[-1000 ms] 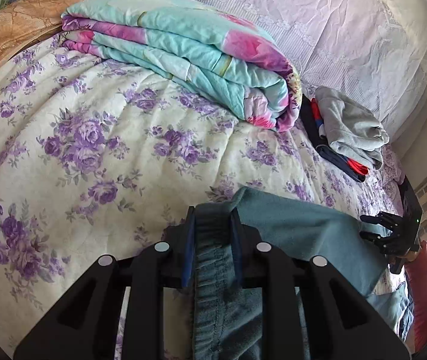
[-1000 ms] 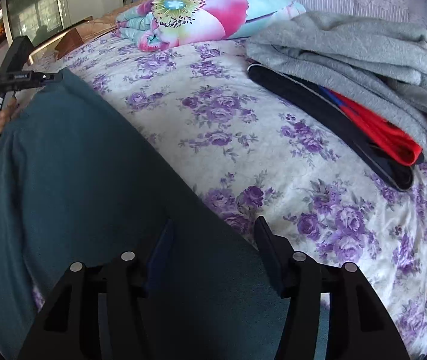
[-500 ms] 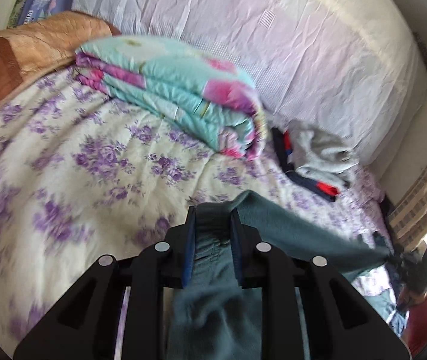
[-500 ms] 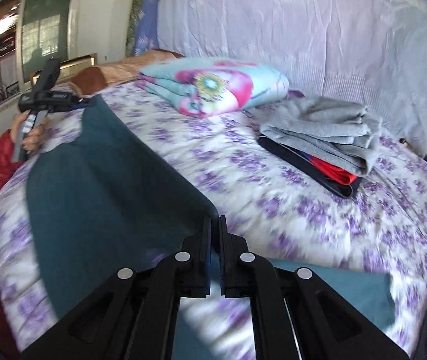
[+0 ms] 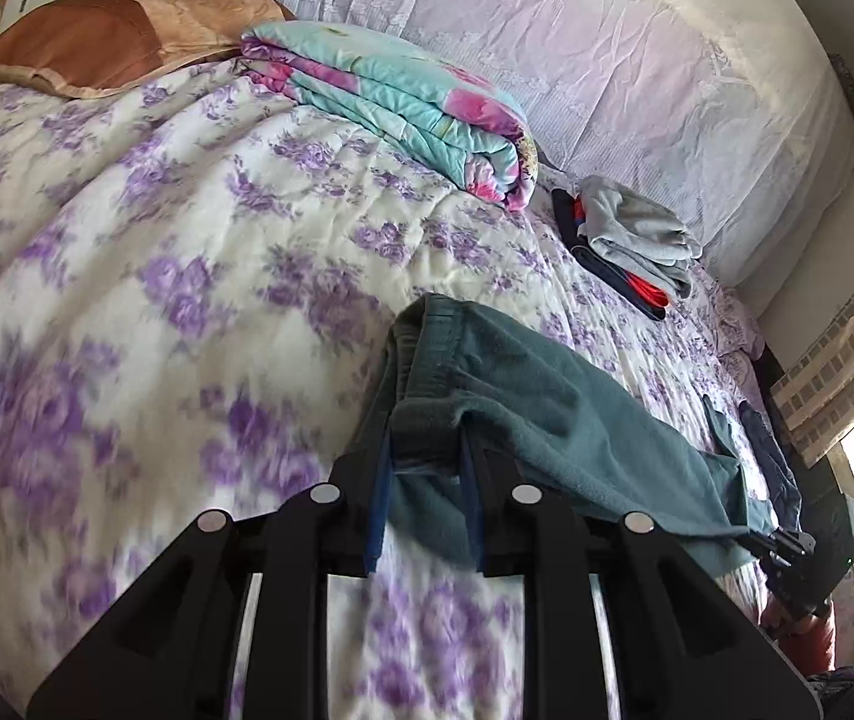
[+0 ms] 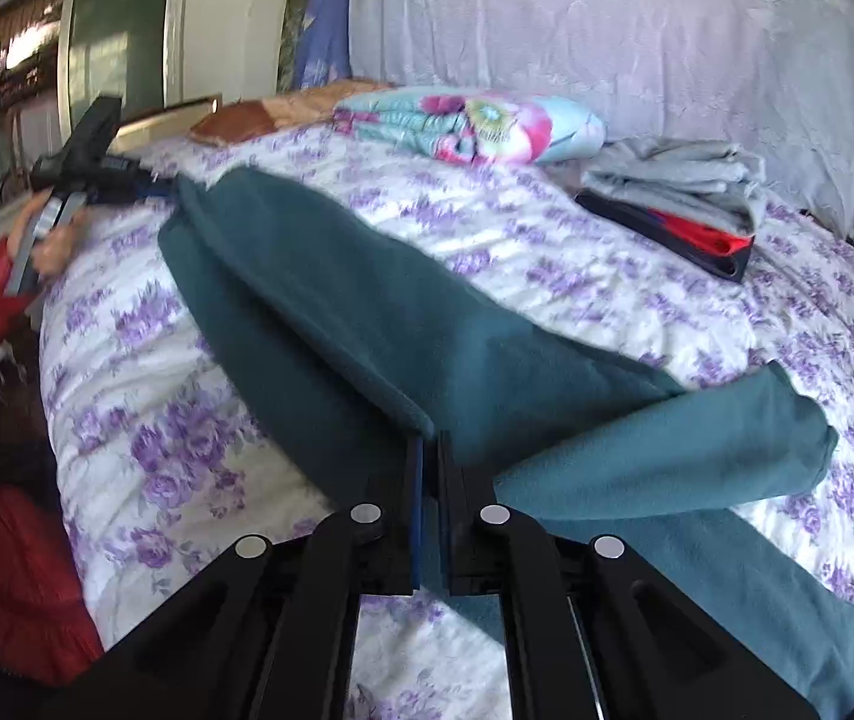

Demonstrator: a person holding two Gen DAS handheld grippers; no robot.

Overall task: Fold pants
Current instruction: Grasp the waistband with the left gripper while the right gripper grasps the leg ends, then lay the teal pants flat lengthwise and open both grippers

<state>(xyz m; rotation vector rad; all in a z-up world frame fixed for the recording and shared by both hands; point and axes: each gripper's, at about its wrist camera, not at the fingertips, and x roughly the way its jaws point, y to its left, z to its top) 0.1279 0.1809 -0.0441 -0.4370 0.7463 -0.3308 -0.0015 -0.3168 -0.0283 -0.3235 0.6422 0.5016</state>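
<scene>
One pair of teal pants [image 6: 366, 324] hangs stretched above the flower-print bed [image 5: 198, 276], near its front edge, so the cloth can be pulled flat for a fold. The left gripper [image 5: 427, 450] has its fingers clamped on the bunched waistband; the right gripper [image 6: 430, 450] has its fingers pressed together on the thin fabric where the two legs part, one leg trailing over the bed toward its right edge. Toward the bed's far edge lie one folded quilt [image 5: 402, 96], one pillow [image 5: 114, 42] and one small stack of folded clothes [image 6: 685, 192].
</scene>
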